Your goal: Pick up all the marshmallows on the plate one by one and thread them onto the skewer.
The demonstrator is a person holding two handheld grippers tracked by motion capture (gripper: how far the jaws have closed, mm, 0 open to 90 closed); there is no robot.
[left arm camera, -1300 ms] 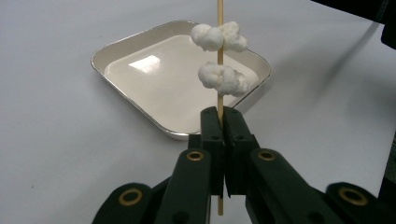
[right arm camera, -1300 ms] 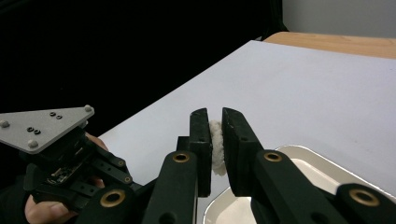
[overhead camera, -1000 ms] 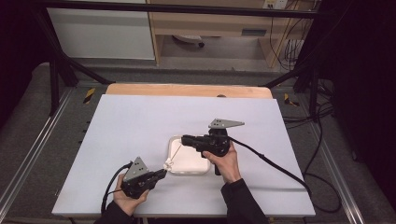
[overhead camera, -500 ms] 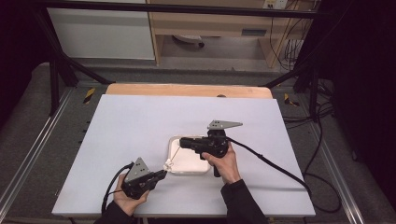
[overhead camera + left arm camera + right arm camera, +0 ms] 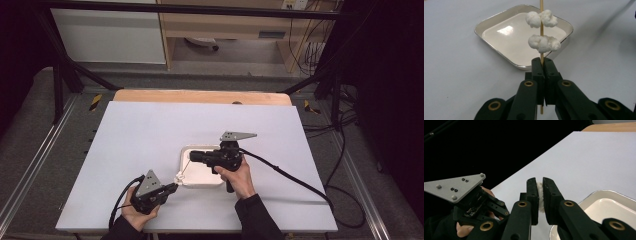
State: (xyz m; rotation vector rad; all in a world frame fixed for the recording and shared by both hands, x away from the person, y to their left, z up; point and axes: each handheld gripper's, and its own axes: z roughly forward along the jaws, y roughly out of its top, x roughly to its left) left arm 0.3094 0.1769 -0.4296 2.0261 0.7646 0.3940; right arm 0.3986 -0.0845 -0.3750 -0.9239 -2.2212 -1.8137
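My left gripper [image 5: 543,61] is shut on the lower end of a thin wooden skewer [image 5: 541,10] that stands upright before its camera. Two white fluffy pieces are threaded on it, an upper one [image 5: 542,18] and a lower one [image 5: 544,43]. Behind the skewer lies a shallow white tray [image 5: 499,53] with a metal rim. My right gripper [image 5: 539,182] is shut on another small white fluffy piece [image 5: 539,195]. In the high view the left gripper [image 5: 172,187] sits at the tray's near left corner, and the right gripper [image 5: 193,156] points left over the tray [image 5: 205,176], near the skewer's tip.
The tray rests on a large white tabletop [image 5: 150,135] with a wooden strip [image 5: 200,96] along its far edge. The right gripper's cable [image 5: 290,175] trails off to the right. Dark floor and metal rails surround the table.
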